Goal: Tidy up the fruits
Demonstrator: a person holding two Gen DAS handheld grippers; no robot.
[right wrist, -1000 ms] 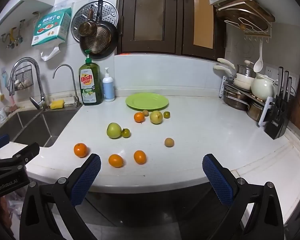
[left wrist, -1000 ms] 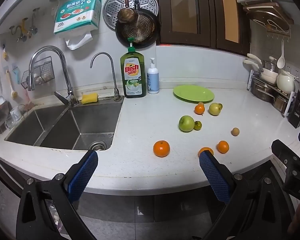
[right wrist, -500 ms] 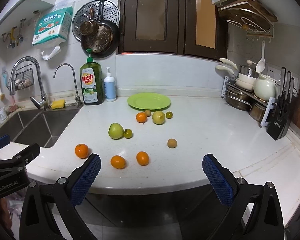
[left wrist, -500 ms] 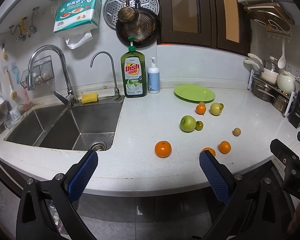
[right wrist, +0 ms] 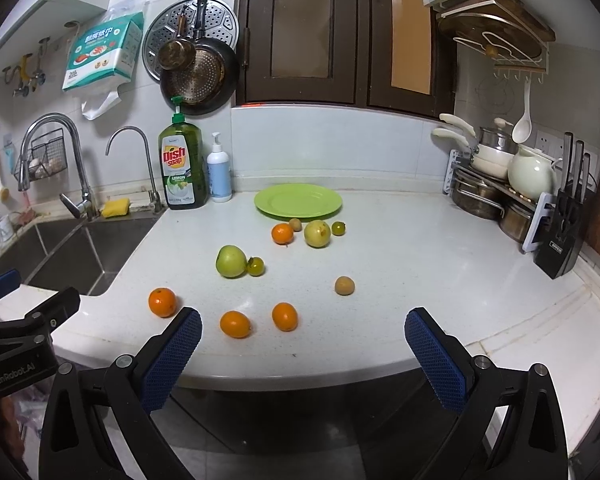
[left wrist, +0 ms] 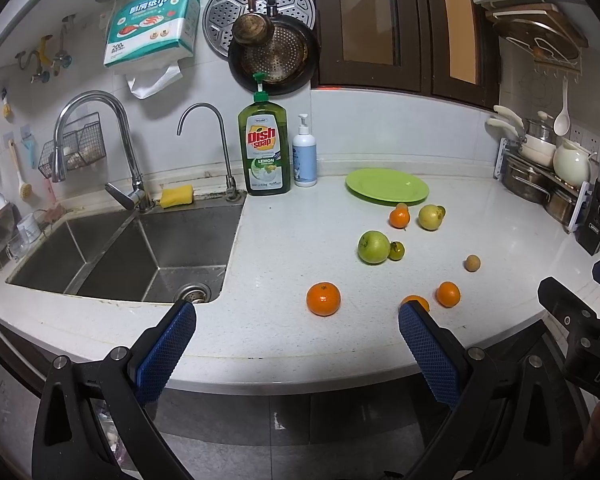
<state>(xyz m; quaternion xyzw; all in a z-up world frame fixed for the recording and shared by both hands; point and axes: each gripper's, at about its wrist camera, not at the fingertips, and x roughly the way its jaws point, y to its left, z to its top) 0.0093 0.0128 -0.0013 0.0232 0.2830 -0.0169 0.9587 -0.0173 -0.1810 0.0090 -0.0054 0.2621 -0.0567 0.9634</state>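
A green plate (right wrist: 298, 201) lies empty at the back of the white counter; it also shows in the left wrist view (left wrist: 387, 186). Fruit lies loose in front of it: a green apple (right wrist: 231, 261), a yellow-green apple (right wrist: 317, 233), several oranges such as the nearest one (right wrist: 235, 324) and one at the left (left wrist: 323, 299), small green fruits (right wrist: 255, 266) and a small brown fruit (right wrist: 344, 285). My left gripper (left wrist: 296, 344) is open and empty at the counter's front edge. My right gripper (right wrist: 302, 348) is open and empty, just short of the near oranges.
A steel sink (left wrist: 132, 252) with two taps fills the left. A dish soap bottle (left wrist: 263, 152) and a white pump bottle (left wrist: 304, 158) stand at the back wall. A pot rack (right wrist: 496, 184) and a knife block (right wrist: 562, 232) stand at the right.
Both grippers have moved slightly forward toward the counter, so the fruit sits a little nearer in both views. Both stay open and no fruit has moved.
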